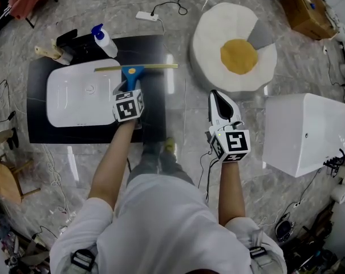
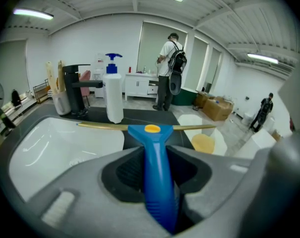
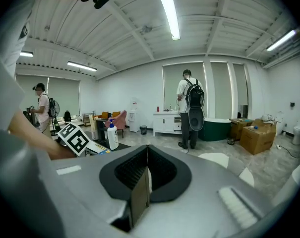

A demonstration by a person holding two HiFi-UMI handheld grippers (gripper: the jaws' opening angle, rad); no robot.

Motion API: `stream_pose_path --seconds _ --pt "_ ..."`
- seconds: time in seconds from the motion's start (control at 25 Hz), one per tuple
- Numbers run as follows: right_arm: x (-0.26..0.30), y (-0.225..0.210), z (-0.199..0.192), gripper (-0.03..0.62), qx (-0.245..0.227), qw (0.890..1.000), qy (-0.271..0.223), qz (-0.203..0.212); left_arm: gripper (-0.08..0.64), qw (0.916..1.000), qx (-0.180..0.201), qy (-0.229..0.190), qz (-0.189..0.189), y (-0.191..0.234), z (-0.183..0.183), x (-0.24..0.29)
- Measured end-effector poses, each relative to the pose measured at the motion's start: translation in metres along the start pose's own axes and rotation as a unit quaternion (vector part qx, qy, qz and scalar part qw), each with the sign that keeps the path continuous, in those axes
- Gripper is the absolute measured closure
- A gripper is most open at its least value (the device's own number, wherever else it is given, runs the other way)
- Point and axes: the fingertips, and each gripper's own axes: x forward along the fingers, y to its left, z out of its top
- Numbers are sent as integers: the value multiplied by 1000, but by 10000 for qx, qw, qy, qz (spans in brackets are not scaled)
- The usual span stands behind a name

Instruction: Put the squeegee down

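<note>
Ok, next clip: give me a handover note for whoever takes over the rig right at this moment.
Left gripper: shut on the blue handle of the squeegee.
Right gripper: shut, empty, off to the right of the counter.
Squeegee: over the black countertop, beside the white sink basin; cannot tell whether the blade touches.
Done: nothing; squeegee not set down yet.
To do: lower it onto the countertop, open the jaws.

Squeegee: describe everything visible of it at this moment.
The squeegee has a blue plastic-looking handle, ribbed near its end, a round yellow spot on the head and a long thin yellowish blade set crosswise. The left gripper is shut on the handle, blade away from the person, above the sink rim and black counter. Whether the blade touches them cannot be told.
</note>
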Motion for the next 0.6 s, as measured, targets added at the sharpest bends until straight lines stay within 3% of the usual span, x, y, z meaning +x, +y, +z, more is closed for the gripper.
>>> stream_pose_path --seconds 0.6 --pt "10 -4 -15 589 57 9997 208 -68 426 9992 -14 388 31 8 -24 24"
